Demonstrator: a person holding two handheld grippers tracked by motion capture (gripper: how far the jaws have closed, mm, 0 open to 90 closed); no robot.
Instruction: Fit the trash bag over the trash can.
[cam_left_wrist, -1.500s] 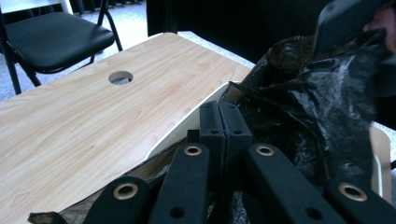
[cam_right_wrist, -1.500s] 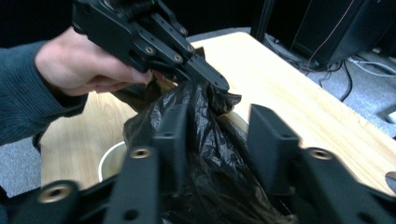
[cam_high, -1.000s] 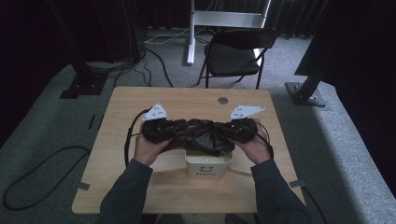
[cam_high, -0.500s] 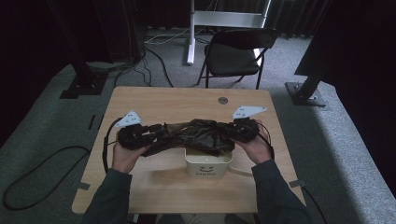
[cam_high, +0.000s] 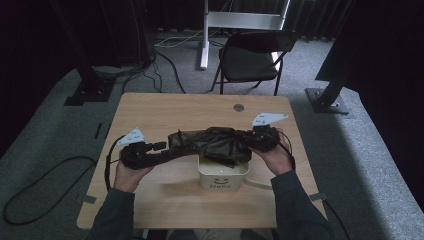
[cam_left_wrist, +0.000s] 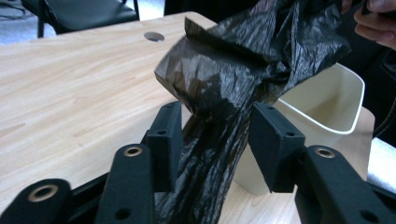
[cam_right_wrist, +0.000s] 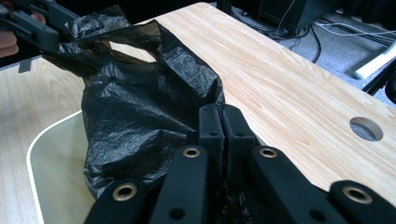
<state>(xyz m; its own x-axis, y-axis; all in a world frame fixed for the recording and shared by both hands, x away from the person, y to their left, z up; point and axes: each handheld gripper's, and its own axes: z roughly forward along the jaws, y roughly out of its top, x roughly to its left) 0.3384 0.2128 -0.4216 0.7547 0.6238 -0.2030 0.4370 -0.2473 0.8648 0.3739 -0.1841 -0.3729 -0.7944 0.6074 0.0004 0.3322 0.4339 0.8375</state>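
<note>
A black plastic bag (cam_high: 215, 142) hung stretched above the worktop (cam_high: 165, 110), spanning from near its left edge across to the right and passing over a cream bin (cam_high: 223, 176) that stood close to the front edge. The right gripper (cam_high: 260, 137) had its jaws clenched on one end of the bag, the film pinched between them in the right gripper view. The left gripper (cam_high: 162, 146) had just been opening its jaws, which stood apart with a twisted strand of the bag running loosely between them, neither pad pressing on it.
</note>
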